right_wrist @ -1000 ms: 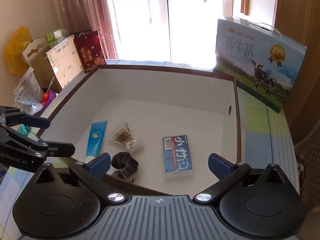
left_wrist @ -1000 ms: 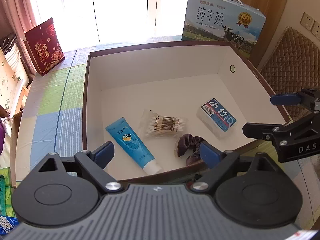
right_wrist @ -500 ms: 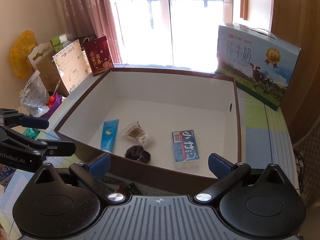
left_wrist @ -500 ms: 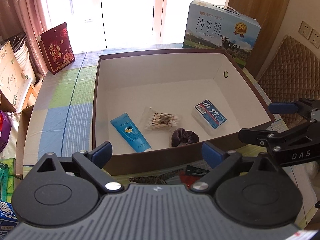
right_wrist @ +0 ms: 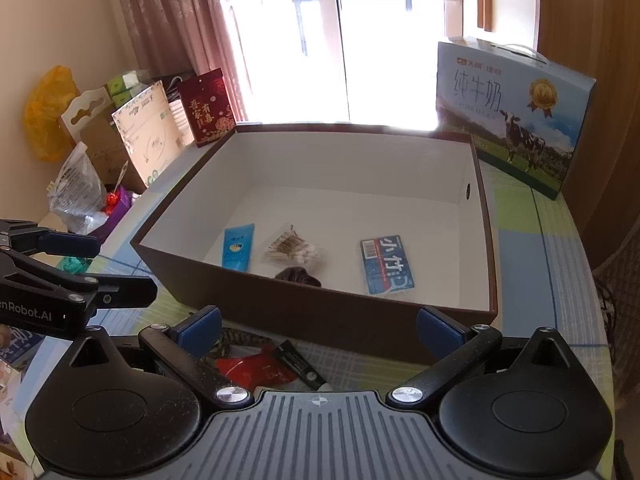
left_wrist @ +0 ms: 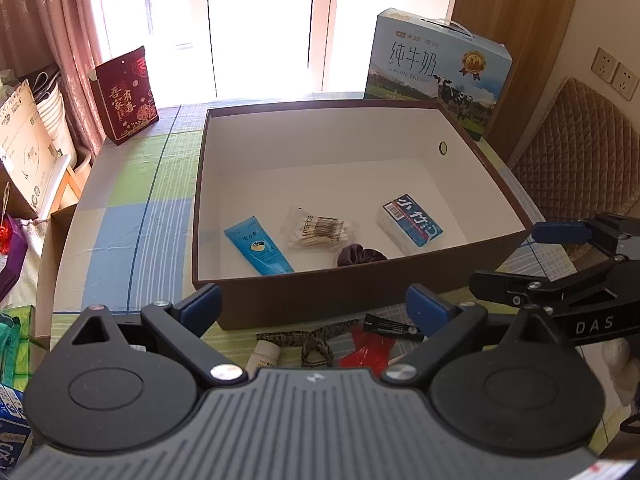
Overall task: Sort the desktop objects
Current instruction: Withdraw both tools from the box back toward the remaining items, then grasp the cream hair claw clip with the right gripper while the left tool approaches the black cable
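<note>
- Sunlit room with a bright window and pink curtains behind a table point(left_wrist: 132, 216) covered in a green, blue and white checked cloth.
- At the table's far edge stand a blue milk carton box point(left_wrist: 438, 66) toward the right corner and a red gift bag point(left_wrist: 126, 94) toward the left.
- Filling the middle of the table is a brown box point(left_wrist: 304, 300) with white inner walls.
- Along the box's near wall lie four things: a blue tube point(left_wrist: 258, 250) at the left, a packet of cotton swabs point(left_wrist: 318, 230) beside it, a dark scrunchie point(left_wrist: 356, 254) just in front of the swabs and partly hidden by the wall, and a blue-and-white tissue pack point(left_wrist: 412, 222) at the right.
- Outside the box, at the table's near edge, lie a snake-patterned band point(left_wrist: 312, 338), a red wrapper point(left_wrist: 368, 350), a black stick-shaped item point(left_wrist: 390, 326) and a small white bottle point(left_wrist: 264, 354).
- Left gripper point(left_wrist: 314, 306) hovers above these with its fingers spread wide, holding nothing.
- Right gripper point(right_wrist: 318, 326) hovers beside it, fingers likewise wide apart and empty.
</note>
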The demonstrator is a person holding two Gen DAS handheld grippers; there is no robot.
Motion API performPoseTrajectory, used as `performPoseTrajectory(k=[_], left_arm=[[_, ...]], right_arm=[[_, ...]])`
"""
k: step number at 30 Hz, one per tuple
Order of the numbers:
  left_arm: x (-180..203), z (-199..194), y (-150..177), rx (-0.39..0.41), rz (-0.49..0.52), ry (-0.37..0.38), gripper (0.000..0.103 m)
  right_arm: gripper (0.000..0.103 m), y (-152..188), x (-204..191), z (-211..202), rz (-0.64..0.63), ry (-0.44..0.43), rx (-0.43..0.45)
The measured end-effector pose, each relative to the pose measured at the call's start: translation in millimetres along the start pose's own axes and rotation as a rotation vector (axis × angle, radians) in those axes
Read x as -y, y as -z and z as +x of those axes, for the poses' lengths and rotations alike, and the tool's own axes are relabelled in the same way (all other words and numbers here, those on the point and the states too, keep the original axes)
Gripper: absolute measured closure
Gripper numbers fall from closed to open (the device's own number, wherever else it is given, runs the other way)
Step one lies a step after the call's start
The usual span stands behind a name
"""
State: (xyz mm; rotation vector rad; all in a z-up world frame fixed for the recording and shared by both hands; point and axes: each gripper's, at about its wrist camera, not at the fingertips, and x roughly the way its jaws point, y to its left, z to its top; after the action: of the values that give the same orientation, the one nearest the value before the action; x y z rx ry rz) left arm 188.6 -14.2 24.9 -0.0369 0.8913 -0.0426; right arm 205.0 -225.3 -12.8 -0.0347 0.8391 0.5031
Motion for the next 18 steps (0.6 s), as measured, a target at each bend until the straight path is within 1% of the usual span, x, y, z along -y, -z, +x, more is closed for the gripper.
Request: performPoseTrajectory(k=[8, 18], left_arm=[[-2.5, 1.4, 19.9, -0.031, -0.006, -0.002, 0.006], [-11.9, 7.5, 57.6, -0.062, -0.013, -0.004, 0.006]], right_arm=[[0.002, 20.3, -5.0, 1.4, 0.019, -0.013, -0.027], [0.002, 43.8, -9.9, 4.3, 0.043, -0.023, -0.07]])
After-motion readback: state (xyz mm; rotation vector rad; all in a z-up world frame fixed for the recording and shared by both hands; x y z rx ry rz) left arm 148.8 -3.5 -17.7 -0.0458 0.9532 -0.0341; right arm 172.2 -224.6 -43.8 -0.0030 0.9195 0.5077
